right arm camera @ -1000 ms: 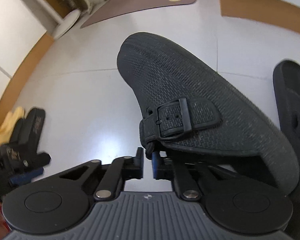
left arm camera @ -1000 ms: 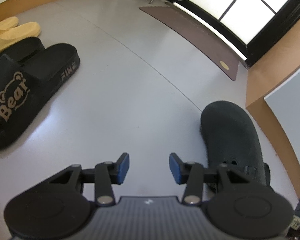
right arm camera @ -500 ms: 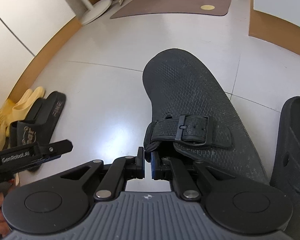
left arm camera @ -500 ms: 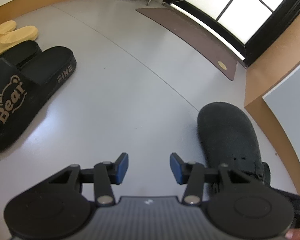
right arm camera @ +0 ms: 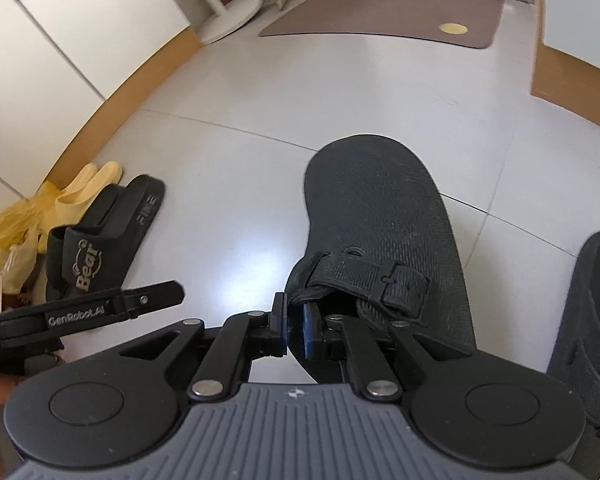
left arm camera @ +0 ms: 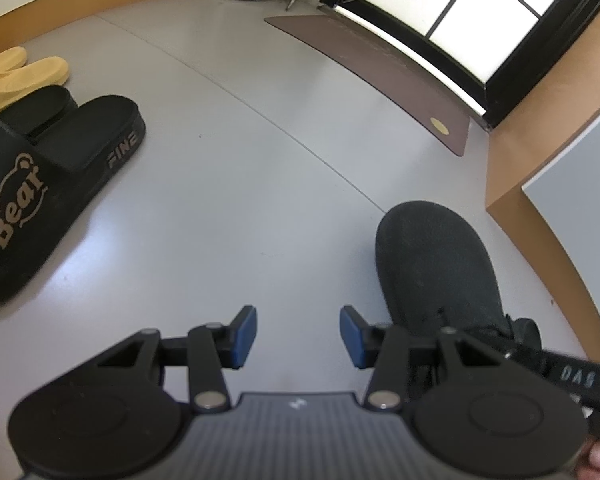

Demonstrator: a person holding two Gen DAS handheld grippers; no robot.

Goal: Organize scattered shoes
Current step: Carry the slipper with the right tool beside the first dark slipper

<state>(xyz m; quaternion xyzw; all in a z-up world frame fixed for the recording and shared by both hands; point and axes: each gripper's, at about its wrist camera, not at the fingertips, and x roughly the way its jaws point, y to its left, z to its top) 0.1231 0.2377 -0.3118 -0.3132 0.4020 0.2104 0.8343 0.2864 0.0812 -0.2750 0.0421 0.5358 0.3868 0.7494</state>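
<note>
While right tongs pinch the clog, left tongs gape empty near slides.

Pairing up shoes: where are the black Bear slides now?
The black Bear slides sit at the left of both views, beside the yellow slippers near the wall, across open floor from the right gripper.

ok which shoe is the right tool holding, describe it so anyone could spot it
Out on the open grey floor, short of the brown doormat, the right tool pinches a black textured clog at its heel. Unlike the Bear slides by the wall, it has a buckled strap.
</note>
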